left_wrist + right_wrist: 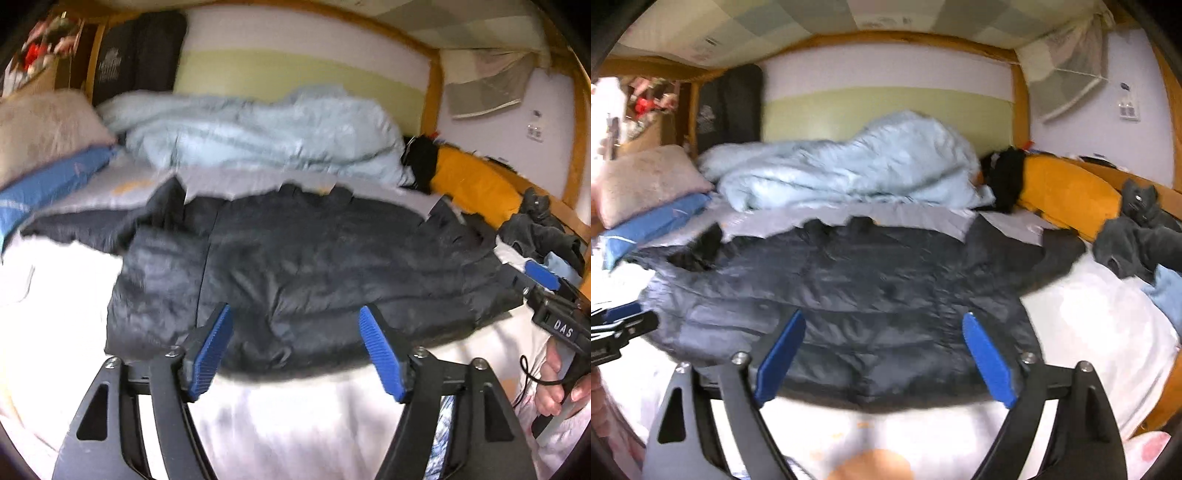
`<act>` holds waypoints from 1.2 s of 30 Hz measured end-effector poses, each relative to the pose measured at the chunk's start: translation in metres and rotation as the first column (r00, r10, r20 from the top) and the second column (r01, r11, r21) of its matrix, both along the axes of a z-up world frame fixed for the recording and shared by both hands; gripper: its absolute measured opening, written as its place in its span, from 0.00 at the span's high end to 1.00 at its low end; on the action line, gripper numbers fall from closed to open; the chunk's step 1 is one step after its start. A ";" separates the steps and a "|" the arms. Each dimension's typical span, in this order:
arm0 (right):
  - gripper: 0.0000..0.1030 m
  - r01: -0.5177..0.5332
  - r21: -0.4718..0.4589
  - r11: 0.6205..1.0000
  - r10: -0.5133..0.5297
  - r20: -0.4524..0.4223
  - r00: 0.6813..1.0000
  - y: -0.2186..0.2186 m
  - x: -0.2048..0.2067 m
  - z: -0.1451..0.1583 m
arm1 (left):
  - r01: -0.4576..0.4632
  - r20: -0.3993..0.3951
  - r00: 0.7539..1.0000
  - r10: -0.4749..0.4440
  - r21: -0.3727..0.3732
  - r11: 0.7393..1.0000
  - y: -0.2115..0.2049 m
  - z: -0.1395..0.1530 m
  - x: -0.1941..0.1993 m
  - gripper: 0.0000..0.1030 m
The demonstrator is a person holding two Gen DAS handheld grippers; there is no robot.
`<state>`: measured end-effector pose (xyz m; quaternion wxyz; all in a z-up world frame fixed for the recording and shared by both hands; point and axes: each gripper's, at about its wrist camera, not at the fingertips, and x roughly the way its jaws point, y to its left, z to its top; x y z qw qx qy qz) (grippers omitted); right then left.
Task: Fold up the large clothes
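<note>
A dark navy puffer jacket (295, 266) lay spread flat across the bed (303, 424), near its front edge, its quilted, slightly shiny shell wrinkled and both sleeves reaching sideways. The left gripper (295, 354) hung over the jacket's near hem with its jaws spread wide, holding nothing. The right gripper (884, 360) was likewise wide apart and empty above that hem. A pale blue duvet (849, 170) was bunched along the bed's far edge.

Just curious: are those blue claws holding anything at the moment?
No. Both the left gripper and right gripper are open over the dark jacket, gripping nothing.
</note>
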<state>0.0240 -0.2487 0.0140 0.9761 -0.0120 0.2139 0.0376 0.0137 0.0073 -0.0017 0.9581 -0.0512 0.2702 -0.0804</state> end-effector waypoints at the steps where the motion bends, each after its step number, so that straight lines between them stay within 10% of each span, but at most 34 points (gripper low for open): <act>1: 0.08 -0.015 0.003 1.000 0.015 -0.001 1.000 0.002 0.000 0.001 | -0.002 0.018 1.000 0.002 0.009 1.000 -0.001 0.002 0.000 0.22; 13: 0.07 -0.028 0.034 0.999 0.034 -0.201 0.979 -0.002 0.042 -0.027 | 0.023 -0.214 0.976 -0.029 -0.030 0.999 0.010 -0.019 0.060 0.21; 23: 0.03 0.032 -0.044 0.999 -0.051 -0.540 0.840 -0.004 0.137 -0.059 | 0.081 -0.483 0.876 -0.006 0.133 0.988 -0.012 -0.054 0.150 0.19; 28: 0.00 0.024 -0.071 0.997 -0.061 -0.580 0.813 0.002 0.160 -0.080 | 0.079 -0.466 0.885 -0.016 0.116 0.990 -0.011 -0.068 0.159 0.16; 36: 0.00 0.019 0.003 1.000 -0.015 -0.491 0.871 -0.006 0.144 -0.071 | 0.079 -0.338 0.940 -0.048 0.077 0.994 -0.006 -0.055 0.133 0.16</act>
